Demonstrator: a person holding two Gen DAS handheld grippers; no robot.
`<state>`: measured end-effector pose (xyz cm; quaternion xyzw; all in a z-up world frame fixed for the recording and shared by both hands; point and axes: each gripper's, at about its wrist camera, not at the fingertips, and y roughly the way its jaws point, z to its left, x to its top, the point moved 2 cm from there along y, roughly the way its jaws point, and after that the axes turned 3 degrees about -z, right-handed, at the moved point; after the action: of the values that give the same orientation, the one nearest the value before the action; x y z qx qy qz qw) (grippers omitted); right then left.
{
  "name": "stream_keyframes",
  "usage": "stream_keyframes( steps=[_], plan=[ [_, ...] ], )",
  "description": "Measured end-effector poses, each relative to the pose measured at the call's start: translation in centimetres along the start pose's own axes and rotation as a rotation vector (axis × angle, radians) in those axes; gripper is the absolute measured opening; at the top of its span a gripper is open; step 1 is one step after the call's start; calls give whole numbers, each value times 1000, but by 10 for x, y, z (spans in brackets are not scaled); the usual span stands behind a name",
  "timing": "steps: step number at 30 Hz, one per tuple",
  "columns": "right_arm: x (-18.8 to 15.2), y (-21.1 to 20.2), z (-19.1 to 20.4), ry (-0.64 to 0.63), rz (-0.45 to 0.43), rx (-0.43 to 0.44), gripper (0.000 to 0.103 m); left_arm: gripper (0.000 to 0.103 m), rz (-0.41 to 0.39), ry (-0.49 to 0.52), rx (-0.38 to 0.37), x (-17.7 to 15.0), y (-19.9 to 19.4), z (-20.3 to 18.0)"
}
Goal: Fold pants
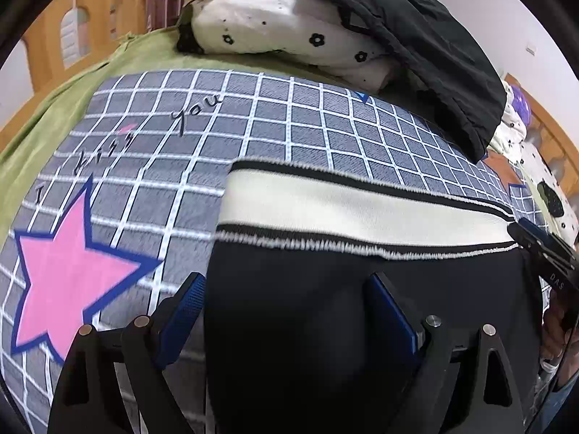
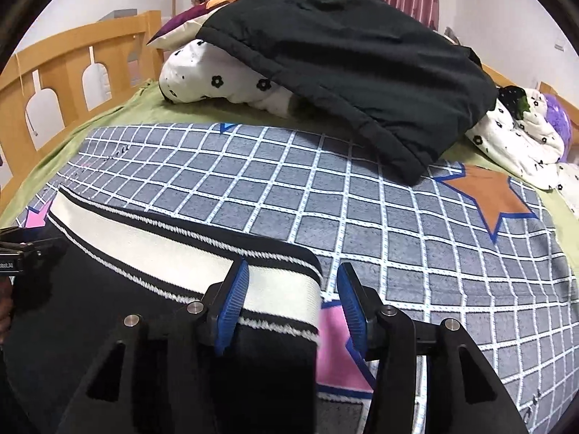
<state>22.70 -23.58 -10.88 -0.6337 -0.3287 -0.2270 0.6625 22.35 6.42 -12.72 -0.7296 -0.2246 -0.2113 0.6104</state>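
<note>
Black pants (image 1: 289, 325) with a cream, black-striped waistband (image 1: 362, 209) lie flat on a grey checked blanket (image 1: 217, 126). My left gripper (image 1: 289, 307) is open, its blue pads straddling the pants' left edge, low over the fabric. My right gripper (image 2: 293, 300) is open at the waistband's right end (image 2: 282, 289), one pad over the pants (image 2: 144, 307), the other over the blanket (image 2: 362, 199). The right gripper also shows at the right edge of the left wrist view (image 1: 542, 253).
A black jacket (image 2: 343, 72) lies over a white flowered quilt (image 2: 217, 76) at the back. A wooden bed rail (image 2: 72, 72) runs along the left. A green sheet (image 1: 54, 115) lies under the blanket. Pink (image 1: 68, 271) and orange (image 2: 492, 195) stars mark the blanket.
</note>
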Motion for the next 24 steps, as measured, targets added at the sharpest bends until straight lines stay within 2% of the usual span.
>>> stream_keyframes(
  steps=[5, 10, 20, 24],
  plan=[
    [-12, -19, -2, -23, 2, -35, 48, 91, 2, -9, 18, -16, -14, 1],
    [-29, -37, -4, -18, 23, -28, 48, 91, 32, -18, 26, -28, -22, 2],
    [-57, -75, 5, -14, 38, -33, 48, 90, 8, 101, 76, -63, -54, -11],
    [-70, -90, 5, 13, 43, -19, 48, 90, -8, 110, 80, -77, -66, -12]
  ],
)
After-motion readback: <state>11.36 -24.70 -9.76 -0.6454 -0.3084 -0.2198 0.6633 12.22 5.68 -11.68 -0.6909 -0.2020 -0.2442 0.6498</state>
